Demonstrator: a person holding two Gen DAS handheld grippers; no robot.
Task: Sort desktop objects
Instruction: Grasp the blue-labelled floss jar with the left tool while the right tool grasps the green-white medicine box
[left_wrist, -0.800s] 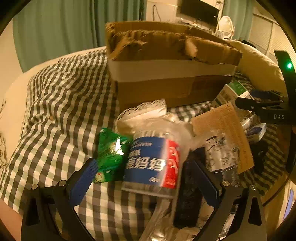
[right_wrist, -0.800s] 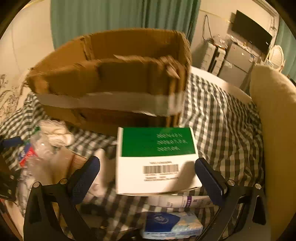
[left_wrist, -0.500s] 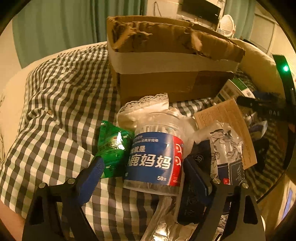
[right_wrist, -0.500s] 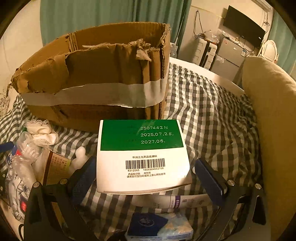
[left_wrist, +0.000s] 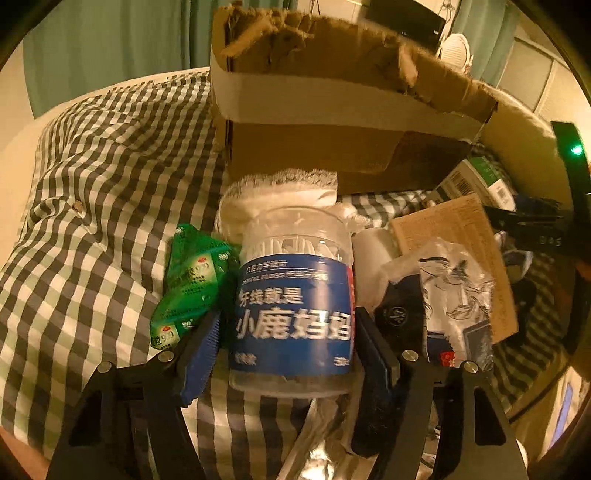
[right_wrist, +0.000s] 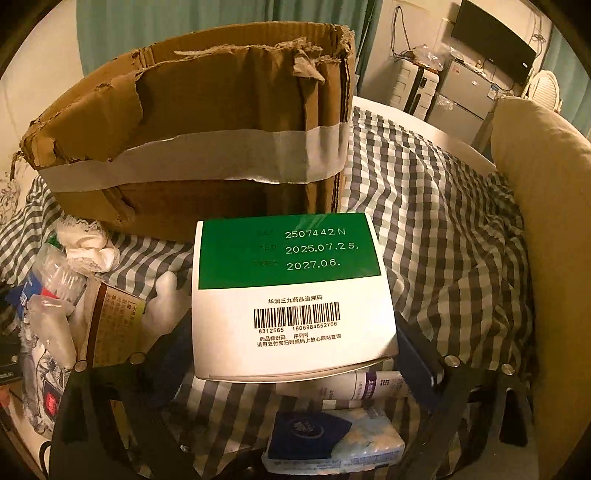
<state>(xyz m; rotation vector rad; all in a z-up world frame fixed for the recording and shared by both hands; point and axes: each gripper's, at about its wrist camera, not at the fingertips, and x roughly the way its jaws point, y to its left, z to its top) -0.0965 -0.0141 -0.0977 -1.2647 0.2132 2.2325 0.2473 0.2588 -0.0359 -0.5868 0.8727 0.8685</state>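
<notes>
A clear dental floss jar (left_wrist: 291, 314) with a blue label stands between the blue pads of my left gripper (left_wrist: 291, 350), which press on both its sides. A green sachet pack (left_wrist: 192, 280) lies just left of the jar. My right gripper (right_wrist: 293, 343) is shut on a green and white medicine box (right_wrist: 291, 295), held above the clutter with its barcode side facing the camera. A torn cardboard box (right_wrist: 207, 122) with white tape stands right behind both held things. The medicine box (left_wrist: 476, 181) also shows at the right edge of the left wrist view.
A checked cloth (left_wrist: 92, 206) covers the surface. White lace cloth (left_wrist: 280, 192), a brown printed card (left_wrist: 454, 236) and plastic bags lie around the jar. A tube (right_wrist: 354, 384) and a tissue pack (right_wrist: 332, 439) lie under the medicine box. A beige cushion (right_wrist: 546, 221) is at right.
My left gripper's pads have come in from wide apart onto the jar's sides. The right gripper has kept the medicine box while moving closer to the cardboard box.
</notes>
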